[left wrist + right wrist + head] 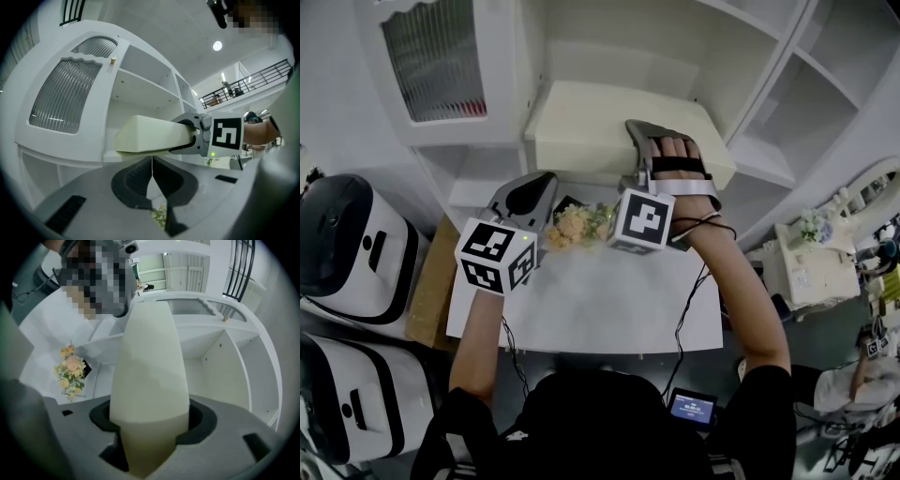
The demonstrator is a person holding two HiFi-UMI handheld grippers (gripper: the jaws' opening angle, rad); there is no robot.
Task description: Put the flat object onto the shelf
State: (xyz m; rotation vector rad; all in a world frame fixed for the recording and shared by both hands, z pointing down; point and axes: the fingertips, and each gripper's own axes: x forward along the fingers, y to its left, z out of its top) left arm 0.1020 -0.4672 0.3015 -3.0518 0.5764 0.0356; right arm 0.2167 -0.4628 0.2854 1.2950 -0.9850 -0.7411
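- Your right gripper (649, 139) pinches the box (600, 127) at the shelf's (93, 158) front edge.
- Your left gripper (152, 187) is pressed together, empty, over the counter's (609, 309) back edge.

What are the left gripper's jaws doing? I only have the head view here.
Observer: In the left gripper view, the left gripper has its jaws shut together, with nothing between them.
Operator: And the right one?
Observer: The right gripper has its jaws clamped on the near end of the cream flat block.
Operator: Is the block on the shelf?
Observer: In the left gripper view its far end lies just over the white shelf ledge; I cannot tell whether it touches.
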